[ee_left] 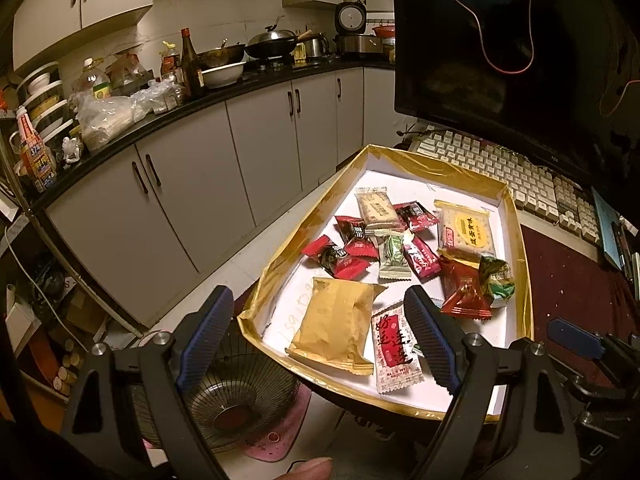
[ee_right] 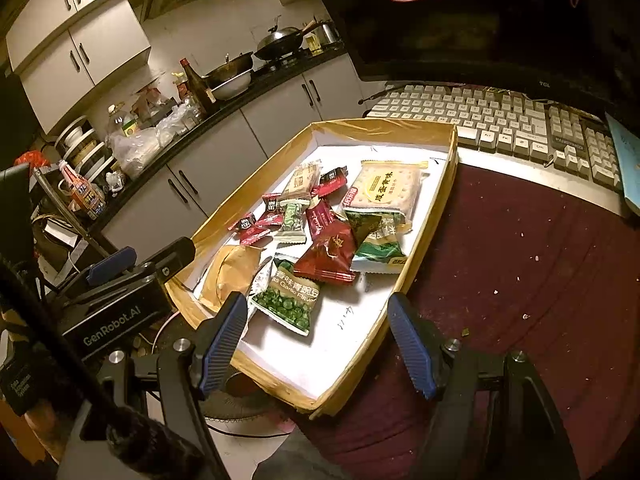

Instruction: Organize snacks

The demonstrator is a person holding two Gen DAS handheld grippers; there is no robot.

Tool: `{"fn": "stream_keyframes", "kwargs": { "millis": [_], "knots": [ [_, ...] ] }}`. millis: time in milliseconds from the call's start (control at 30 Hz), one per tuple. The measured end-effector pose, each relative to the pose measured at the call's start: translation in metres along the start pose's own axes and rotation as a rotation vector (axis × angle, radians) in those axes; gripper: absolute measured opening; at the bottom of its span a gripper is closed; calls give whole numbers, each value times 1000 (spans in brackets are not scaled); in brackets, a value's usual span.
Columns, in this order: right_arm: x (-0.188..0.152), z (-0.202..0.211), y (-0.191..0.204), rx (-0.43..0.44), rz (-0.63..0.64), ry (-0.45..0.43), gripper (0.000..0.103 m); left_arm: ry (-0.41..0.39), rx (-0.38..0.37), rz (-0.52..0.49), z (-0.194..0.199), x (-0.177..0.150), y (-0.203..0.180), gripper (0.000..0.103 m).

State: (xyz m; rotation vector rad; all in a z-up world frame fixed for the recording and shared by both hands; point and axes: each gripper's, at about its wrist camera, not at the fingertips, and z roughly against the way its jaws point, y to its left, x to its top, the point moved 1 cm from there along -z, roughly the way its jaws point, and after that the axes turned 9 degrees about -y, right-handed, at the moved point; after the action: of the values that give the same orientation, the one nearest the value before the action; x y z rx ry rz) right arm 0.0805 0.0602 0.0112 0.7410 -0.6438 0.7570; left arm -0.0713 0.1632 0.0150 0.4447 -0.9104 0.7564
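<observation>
A: Left gripper [ee_left: 320, 336]?
B: Fingers spread wide, nothing between them. It hovers over the near end of the box lid [ee_left: 516, 240], above the tan packet [ee_left: 336, 328] and the red-and-white packet [ee_left: 394, 354].

A: Right gripper [ee_right: 316, 340]?
B: Also spread apart and empty. It hangs over the near corner of the lid, with the green pea bag [ee_right: 290, 300] just ahead of its left finger [ee_right: 224, 344].

A: Where are the snacks?
B: All inside the gold-edged lid with the white floor. It sits on the dark red cloth [ee_right: 520, 260], and its left end overhangs the table edge above a fan [ee_left: 236, 400] on the floor.

A: Layout?
B: Cracker pack [ee_right: 386, 190] at the far right. Small red candies [ee_left: 338, 258] are scattered mid-left, and a green-and-white candy [ee_left: 392, 256] lies among them. A second, narrower cracker pack [ee_left: 376, 206] is at the far end. The big red packet [ee_right: 330, 254] overlaps a dark green bag [ee_right: 378, 242] on the right side.

A: Anything touching a gripper?
B: No, both are clear of the packets.

A: Surroundings?
B: Keyboard [ee_right: 500, 120] behind the lid, under a dark monitor [ee_left: 500, 40]. Cluttered kitchen counter [ee_left: 120, 136] at left.
</observation>
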Motion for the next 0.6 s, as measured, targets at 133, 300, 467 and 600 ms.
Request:
{"fn": "stream_keyframes", "kwargs": {
  "millis": [133, 300, 467, 600],
  "knots": [
    [2, 1, -1, 2, 4, -6, 72, -3, -4, -6, 0, 2, -1, 87],
    [3, -1, -1, 7, 5, -2, 73, -4, -2, -13, 1, 3, -4, 87],
    [3, -1, -2, 9, 2, -4, 73, -4, -1, -15, 1, 4, -4, 87],
    [3, -1, -2, 10, 2, -4, 72, -5, 0, -15, 2, 4, -5, 87]
  ]
}}
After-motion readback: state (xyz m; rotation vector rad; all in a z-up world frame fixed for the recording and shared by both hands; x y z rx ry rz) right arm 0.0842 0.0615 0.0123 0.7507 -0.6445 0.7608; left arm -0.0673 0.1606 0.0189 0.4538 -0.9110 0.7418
